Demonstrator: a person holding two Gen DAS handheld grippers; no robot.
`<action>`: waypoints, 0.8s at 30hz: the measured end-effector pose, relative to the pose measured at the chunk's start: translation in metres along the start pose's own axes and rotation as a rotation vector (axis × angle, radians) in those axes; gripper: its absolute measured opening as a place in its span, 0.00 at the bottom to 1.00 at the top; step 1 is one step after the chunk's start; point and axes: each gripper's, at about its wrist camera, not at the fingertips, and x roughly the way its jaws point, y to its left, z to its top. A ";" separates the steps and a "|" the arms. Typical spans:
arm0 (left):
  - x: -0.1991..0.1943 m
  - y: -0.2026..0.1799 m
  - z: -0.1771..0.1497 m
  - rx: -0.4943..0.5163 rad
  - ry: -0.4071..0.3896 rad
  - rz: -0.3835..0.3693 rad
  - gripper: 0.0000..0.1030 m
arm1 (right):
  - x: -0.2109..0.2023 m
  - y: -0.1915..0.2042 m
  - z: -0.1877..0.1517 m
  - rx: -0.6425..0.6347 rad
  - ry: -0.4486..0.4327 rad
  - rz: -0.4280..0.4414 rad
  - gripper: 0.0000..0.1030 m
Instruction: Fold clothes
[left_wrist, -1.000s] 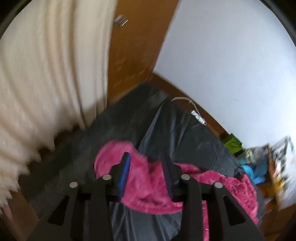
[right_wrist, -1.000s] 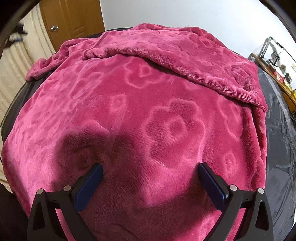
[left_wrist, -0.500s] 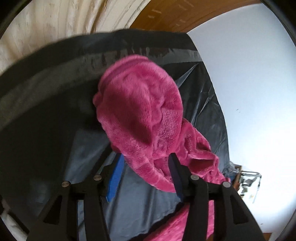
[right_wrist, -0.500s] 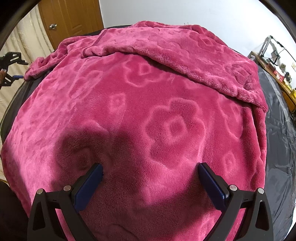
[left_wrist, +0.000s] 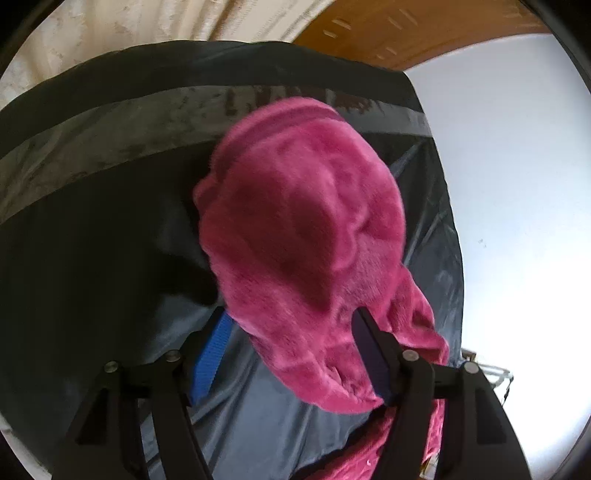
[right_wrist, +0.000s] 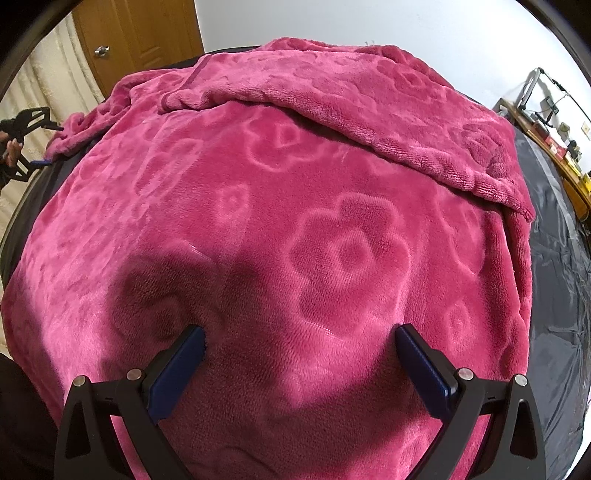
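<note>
Pink blanket (right_wrist: 295, 240) corner between left gripper (left_wrist: 291, 328) fingers

Surface under shiny dark sheet (right_wrist: 554, 258), pink flower-embossed fleece blanket (right_wrist: 295, 240) spread across it

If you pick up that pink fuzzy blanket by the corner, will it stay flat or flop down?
Probably flop: the blanket already lies in soft folds, and its corner bunches between the left claw's fingers. Its thick pile suggests it's fairly heavy and unlikely to slip.
</note>
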 end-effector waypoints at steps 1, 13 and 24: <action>-0.001 0.003 0.003 -0.014 -0.012 0.002 0.69 | 0.001 0.000 0.002 0.000 0.001 0.000 1.00; 0.024 -0.014 0.033 0.008 -0.055 0.005 0.25 | 0.015 0.006 0.020 -0.001 0.010 -0.003 1.00; -0.057 -0.063 0.089 0.002 -0.226 -0.181 0.13 | 0.022 0.011 0.025 -0.002 0.010 -0.005 1.00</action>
